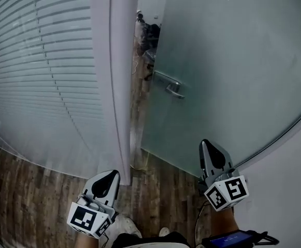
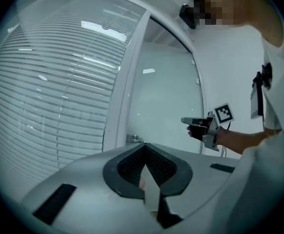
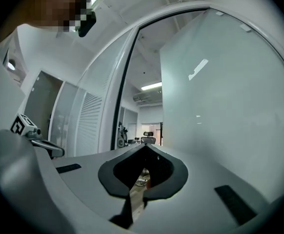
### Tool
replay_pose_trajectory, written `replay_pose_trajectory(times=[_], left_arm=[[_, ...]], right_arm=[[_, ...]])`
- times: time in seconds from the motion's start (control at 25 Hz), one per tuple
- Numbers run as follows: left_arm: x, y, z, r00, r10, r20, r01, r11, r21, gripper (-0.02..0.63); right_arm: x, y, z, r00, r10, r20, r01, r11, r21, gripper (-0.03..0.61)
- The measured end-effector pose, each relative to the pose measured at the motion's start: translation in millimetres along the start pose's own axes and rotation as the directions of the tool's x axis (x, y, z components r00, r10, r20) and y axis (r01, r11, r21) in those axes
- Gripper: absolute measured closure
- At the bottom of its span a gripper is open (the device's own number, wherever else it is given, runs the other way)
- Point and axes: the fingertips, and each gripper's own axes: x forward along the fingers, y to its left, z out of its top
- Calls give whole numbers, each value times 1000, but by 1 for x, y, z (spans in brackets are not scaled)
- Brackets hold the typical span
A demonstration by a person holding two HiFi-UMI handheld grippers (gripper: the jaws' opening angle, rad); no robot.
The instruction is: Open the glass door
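The frosted glass door [image 1: 233,61] stands ajar, with a gap along its left edge. Its metal lever handle [image 1: 170,84] sits near that edge; it shows as a small metal piece [image 2: 134,139] in the left gripper view. My right gripper [image 1: 206,142] is held low in front of the door, below and right of the handle and apart from it, jaws shut on nothing. My left gripper [image 1: 113,173] hangs lower, in front of the white door frame [image 1: 120,76], jaws together and empty. In the right gripper view, the right gripper [image 3: 144,146] points at the gap beside the door [image 3: 220,106].
A glass wall with horizontal blinds [image 1: 42,76] fills the left. Through the gap a room with an office chair [image 3: 148,135] shows. The floor [image 1: 21,190] is wood. My shoes [image 1: 124,226] and a small device [image 1: 233,239] sit at the bottom edge.
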Motion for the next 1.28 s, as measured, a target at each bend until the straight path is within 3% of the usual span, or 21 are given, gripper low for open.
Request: replay_pose_trajectory(times=[0.2, 0.44, 0.64, 0.88, 1.28], left_arm=[[-36, -42, -14, 998, 51, 41, -52, 998, 22, 614], [-42, -45, -2, 997, 66, 34, -66, 998, -1, 614], [-71, -105, -16, 996, 76, 47, -76, 997, 11, 614], [-108, -168, 23, 994, 100, 55, -100, 995, 3, 614], [-138, -191, 37, 996, 62, 64, -64, 997, 32, 614]], right_arm=[[-69, 18, -6, 998, 55, 40, -55, 998, -14, 575], [-83, 25, -2, 996, 82, 19, -82, 996, -20, 575], [-152, 27, -6, 992, 115, 43, -114, 993, -26, 577], [-217, 34, 38, 985, 174, 20, -173, 984, -50, 577], [-248, 53, 52, 988, 152, 13, -151, 987, -56, 578]])
